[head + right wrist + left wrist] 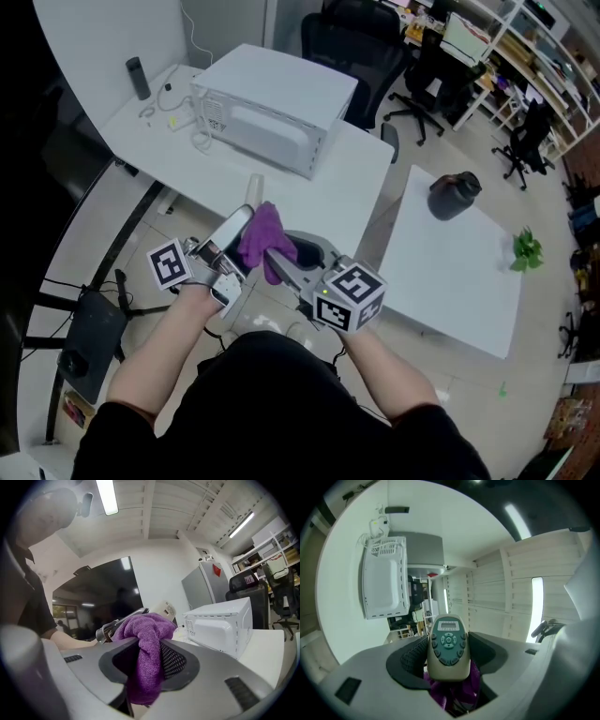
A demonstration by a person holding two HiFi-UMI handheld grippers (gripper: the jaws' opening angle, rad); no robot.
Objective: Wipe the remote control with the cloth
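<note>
Both grippers are held up in front of the person, over the table's near edge. My left gripper (225, 251) is shut on a beige remote control (233, 226). In the left gripper view the remote (448, 646) stands upright between the jaws, its green-grey buttons facing the camera. A purple cloth (263, 238) is bunched in my right gripper (281, 262) and rests against the remote's right side. It also shows as purple cloth (457, 691) behind and below the remote. In the right gripper view the cloth (146, 653) hangs out of the jaws and hides most of the remote (167, 609).
A white microwave (272, 108) stands on the white table (347, 183) just beyond the grippers. At the far left lie a dark cylinder (138, 78) and cables. A second white table (459, 281) on the right carries a dark jug (454, 195) and a small plant (527, 249). Office chairs (352, 42) stand behind.
</note>
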